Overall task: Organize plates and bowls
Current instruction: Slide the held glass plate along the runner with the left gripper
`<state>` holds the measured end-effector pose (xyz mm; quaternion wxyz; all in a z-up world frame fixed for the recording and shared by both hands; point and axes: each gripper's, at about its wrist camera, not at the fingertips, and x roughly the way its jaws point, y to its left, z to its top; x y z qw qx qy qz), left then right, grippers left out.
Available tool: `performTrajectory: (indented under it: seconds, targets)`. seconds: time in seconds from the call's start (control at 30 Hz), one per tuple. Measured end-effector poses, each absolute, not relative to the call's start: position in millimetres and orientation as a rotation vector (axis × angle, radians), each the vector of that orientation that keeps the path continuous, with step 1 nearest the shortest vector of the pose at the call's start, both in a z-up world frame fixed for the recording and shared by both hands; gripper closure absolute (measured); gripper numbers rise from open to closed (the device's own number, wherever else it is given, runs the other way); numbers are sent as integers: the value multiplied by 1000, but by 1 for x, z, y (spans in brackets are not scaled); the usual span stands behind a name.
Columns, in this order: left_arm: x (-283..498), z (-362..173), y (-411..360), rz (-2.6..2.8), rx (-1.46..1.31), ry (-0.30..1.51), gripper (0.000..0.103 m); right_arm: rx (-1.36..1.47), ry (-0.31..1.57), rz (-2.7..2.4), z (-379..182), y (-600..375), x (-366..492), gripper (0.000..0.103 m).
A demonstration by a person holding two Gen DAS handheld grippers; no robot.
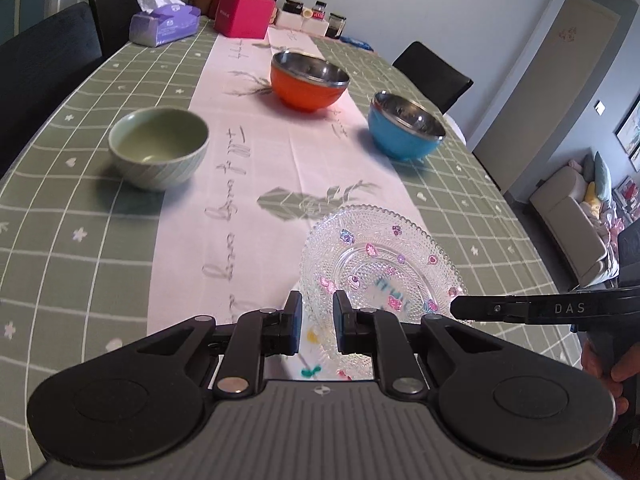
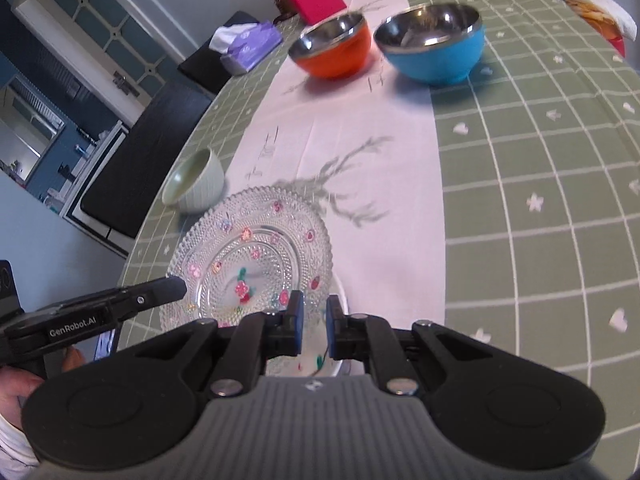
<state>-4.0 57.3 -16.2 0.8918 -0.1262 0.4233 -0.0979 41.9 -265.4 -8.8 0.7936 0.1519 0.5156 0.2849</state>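
A clear glass plate (image 1: 382,258) with small coloured flowers sits near the table's front edge, apparently on top of a second plate. My left gripper (image 1: 317,322) straddles its near-left rim with a narrow gap between the blue pads. My right gripper (image 2: 314,322) straddles the plate (image 2: 256,248) from the other side, also with a narrow gap; whether either grips the rim is unclear. A green ceramic bowl (image 1: 158,152) stands at the left. An orange bowl (image 1: 308,80) and a blue bowl (image 1: 406,126), both steel-lined, stand farther back.
The table has a green grid cloth (image 1: 80,208) and a pink runner (image 1: 256,168). At the far end are a tissue pack (image 1: 164,24), a red box (image 1: 244,14), bottles and jars. Dark chairs (image 1: 44,44) line both sides.
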Motion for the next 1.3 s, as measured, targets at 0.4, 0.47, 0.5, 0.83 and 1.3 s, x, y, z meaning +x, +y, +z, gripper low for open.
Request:
performTrajectory:
  seconds: [0.4,0.47,0.5,0.83,1.3]
  targets:
    - [-12,-30,54,-193,-238,944,86,244,1135,609,-14,-257,34,93]
    - [-12,-31,53,-191,-231,951,86,233,1132,611,-14,-256,33,93]
    - [-12,-32,53,-189,-226,955,86,229,1131,612,-14,-255,33,93]
    - [-11,-35,50,-176,-201,978,85,178,1125,623,-12,-250,32,93]
    - [-10,-37,44,-163,-158,994,86,86,1101,629,-8,-242,27,90]
